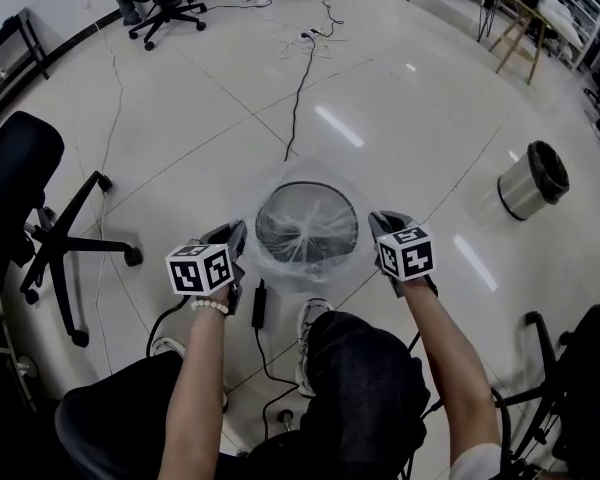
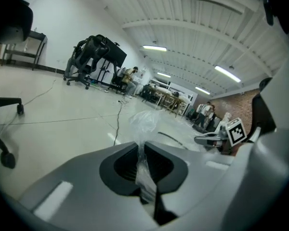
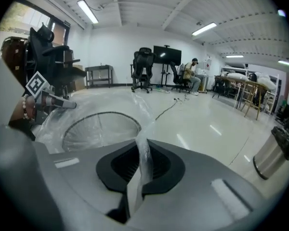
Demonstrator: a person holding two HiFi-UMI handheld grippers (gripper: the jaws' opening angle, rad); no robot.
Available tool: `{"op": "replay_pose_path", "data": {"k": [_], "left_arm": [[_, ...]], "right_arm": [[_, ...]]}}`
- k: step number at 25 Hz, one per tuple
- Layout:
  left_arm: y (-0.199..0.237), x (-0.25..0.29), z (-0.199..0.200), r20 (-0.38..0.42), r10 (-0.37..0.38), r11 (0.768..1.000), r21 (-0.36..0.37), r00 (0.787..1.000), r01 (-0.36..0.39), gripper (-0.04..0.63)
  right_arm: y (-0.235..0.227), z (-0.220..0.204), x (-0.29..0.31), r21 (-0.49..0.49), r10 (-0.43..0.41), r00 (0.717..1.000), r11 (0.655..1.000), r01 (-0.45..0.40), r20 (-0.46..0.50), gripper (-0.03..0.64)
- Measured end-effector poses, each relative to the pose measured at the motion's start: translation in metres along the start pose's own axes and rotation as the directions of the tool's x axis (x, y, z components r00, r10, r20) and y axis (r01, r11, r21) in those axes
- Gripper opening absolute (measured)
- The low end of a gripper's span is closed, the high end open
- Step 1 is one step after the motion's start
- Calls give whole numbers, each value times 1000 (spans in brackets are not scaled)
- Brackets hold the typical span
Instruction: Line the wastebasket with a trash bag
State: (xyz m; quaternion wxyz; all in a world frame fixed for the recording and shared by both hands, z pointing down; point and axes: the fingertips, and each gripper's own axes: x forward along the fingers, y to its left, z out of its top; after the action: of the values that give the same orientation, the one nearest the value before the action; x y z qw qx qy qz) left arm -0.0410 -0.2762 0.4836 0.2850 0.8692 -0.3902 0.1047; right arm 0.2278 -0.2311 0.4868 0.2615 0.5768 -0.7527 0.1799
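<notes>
A round wire wastebasket (image 1: pixel 307 224) stands on the floor straight below me, draped in a clear trash bag (image 1: pixel 330 184) whose film spreads over and around its rim. My left gripper (image 1: pixel 238 243) sits at the basket's left edge, shut on the bag's film (image 2: pixel 143 170). At the right edge, my right gripper (image 1: pixel 378 226) is likewise shut on the film (image 3: pixel 140 170). In the right gripper view the basket's rim (image 3: pixel 100 125) shows under the plastic, with the left gripper beyond it (image 3: pixel 62 103).
A second, silver wastebasket (image 1: pixel 532 179) with a dark liner stands at the right. Office chairs (image 1: pixel 40 218) flank me on both sides. A black cable (image 1: pixel 300 88) runs across the tiled floor beyond the basket; another cable (image 1: pixel 259 308) lies by my shoe (image 1: pixel 308 320).
</notes>
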Motion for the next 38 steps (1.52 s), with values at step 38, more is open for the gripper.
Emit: {"op": "replay_pose_path", "data": {"k": [38], "left_arm": [[54,81,-130,-361,98,995,36,927,-91,12]], "right_arm": [[-22,-80,118,316,337,904,915,-249,-264,58]]}}
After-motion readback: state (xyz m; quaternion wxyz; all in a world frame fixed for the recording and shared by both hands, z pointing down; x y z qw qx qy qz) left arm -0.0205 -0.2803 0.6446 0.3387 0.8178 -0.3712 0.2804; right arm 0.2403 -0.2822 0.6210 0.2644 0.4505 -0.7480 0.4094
